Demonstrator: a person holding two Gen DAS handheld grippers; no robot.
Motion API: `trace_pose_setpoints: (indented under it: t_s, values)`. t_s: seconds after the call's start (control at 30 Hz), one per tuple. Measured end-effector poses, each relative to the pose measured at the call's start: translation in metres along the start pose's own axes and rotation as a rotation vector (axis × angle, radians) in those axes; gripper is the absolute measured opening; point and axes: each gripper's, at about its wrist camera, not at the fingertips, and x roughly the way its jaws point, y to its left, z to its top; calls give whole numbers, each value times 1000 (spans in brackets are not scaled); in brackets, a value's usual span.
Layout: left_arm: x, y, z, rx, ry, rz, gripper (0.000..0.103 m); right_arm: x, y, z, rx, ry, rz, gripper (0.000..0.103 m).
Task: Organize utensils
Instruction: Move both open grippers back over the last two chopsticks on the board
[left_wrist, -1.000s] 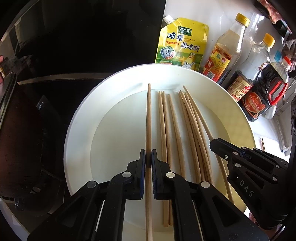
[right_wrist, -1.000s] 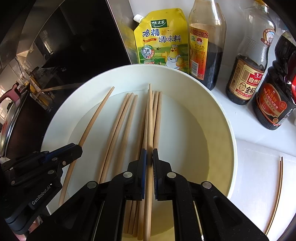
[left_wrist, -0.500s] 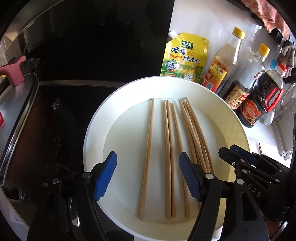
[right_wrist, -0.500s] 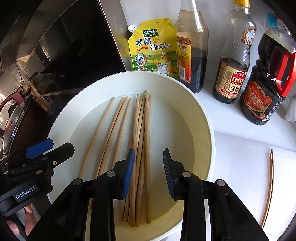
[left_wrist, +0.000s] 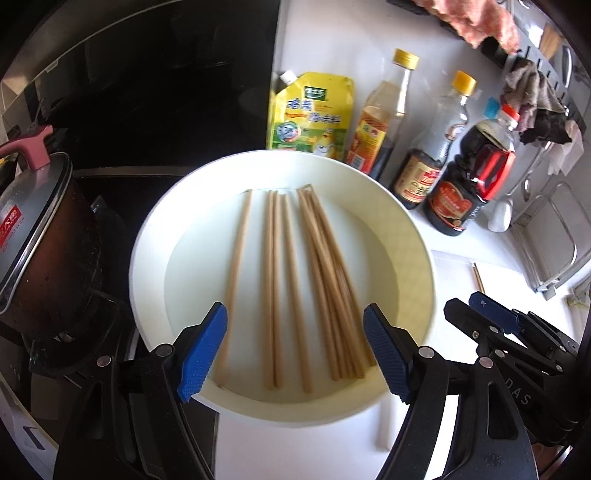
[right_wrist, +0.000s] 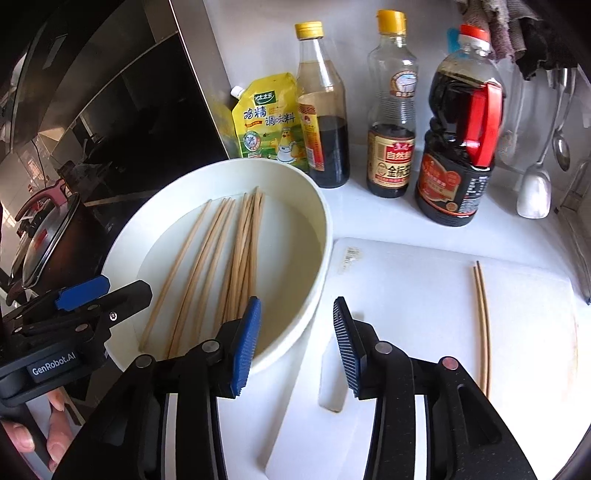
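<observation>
The left gripper (left_wrist: 295, 347) hangs over the near rim of the round white plastic basin (left_wrist: 155, 236), its blue-padded fingers (left_wrist: 201, 350) spread wide; the jaws have just been opening and pinch nothing, the light wooden chopsticks (left_wrist: 321, 280) lying loose on the basin floor below them. The right gripper (right_wrist: 295, 343) is parted about halfway, its jaws likewise just opening and empty, one blue pad (right_wrist: 245, 345) over the basin's right rim, the other above the white cutting board (right_wrist: 413, 295). A separate pair of thin chopsticks (right_wrist: 482, 325) lies on that board.
</observation>
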Motion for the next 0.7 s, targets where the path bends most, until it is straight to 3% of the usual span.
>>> trace_pose_setpoints:
  t_s: [0.4,0.7]
  values:
    - [-17,-58,-29,49,-1,-61,75,-49,-79,-43,95,-32,-117,42]
    - [-16,-102,-40,92,8,-95,76,-52,-141,-71,168,-16,-200,44]
